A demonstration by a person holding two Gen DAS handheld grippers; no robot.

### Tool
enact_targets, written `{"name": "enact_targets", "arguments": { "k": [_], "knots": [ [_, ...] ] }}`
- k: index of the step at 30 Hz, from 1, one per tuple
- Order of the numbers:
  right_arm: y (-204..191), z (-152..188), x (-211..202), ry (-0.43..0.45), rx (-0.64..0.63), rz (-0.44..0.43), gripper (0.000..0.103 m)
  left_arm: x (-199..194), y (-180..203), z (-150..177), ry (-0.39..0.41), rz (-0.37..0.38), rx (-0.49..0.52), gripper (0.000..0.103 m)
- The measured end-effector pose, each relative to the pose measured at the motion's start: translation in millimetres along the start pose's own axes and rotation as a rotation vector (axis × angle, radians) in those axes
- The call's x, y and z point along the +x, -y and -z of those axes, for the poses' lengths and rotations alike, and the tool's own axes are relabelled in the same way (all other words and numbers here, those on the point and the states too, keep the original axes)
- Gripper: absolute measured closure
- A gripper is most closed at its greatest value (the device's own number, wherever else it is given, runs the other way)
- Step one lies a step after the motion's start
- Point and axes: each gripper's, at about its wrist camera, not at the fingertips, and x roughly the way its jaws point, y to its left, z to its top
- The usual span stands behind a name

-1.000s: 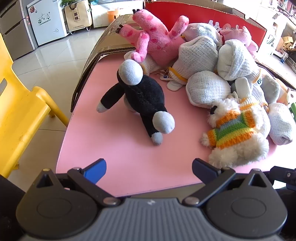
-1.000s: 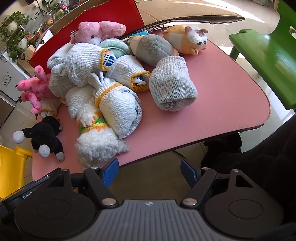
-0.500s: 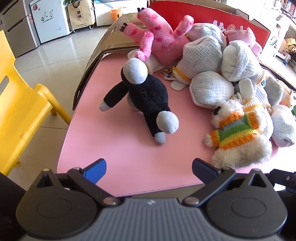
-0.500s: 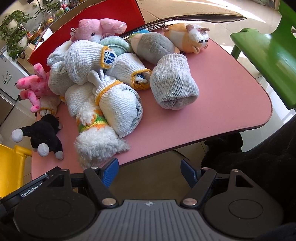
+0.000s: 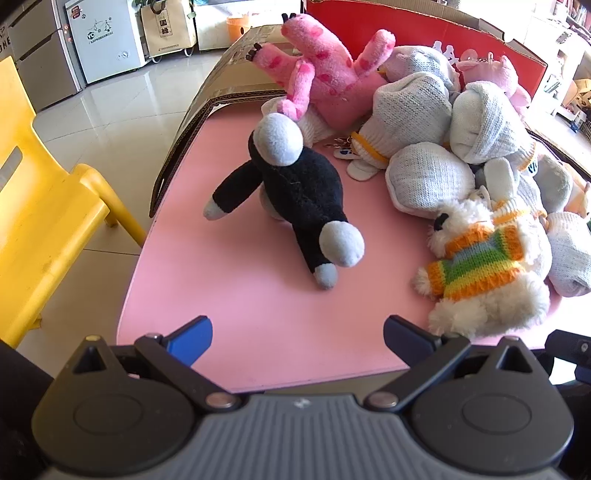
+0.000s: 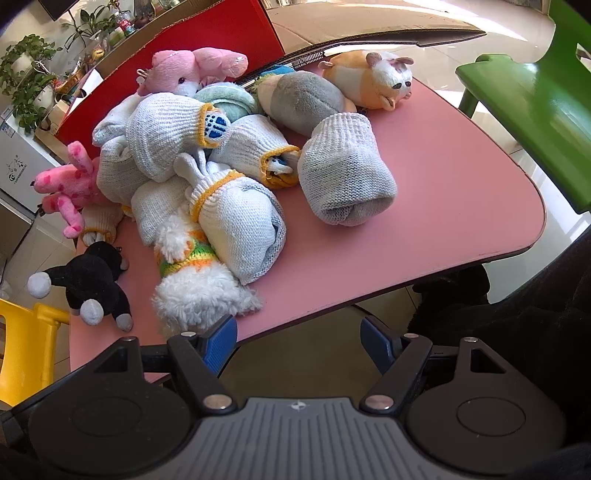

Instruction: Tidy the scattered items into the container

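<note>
Left gripper [image 5: 297, 332]: your jaws are wide apart, holding nothing, and you have come a bit closer to the black plush monkey [image 5: 295, 192] lying mid-table | Right gripper [image 6: 298, 341]: wide apart, empty, hardly moved, at the pink table [image 6: 443, 177] near edge | Cardboard box [image 5: 406, 26]: far side, behind the toy pile.

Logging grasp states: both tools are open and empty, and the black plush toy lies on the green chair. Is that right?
Not quite. The black plush toy lies on the pink table, as the left wrist view shows. The left tool and right tool are indeed open and empty.
</note>
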Motion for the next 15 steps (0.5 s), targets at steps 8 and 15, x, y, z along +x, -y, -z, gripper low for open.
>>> {"name": "enact_targets", "arguments": {
  "k": [8,15],
  "knots": [
    [2.6,-6.0,-3.8,0.05,0.045,-0.029,0.028,-1.2,-2.9,-3.6,0.015,0.006,-0.038,0.0],
    [11.0,-17.8,-11.2,0.139,0.113,-0.037,0.028,-1.0,-5.9,-9.9,0.044,0.009,-0.088,0.0]
  ]
}}
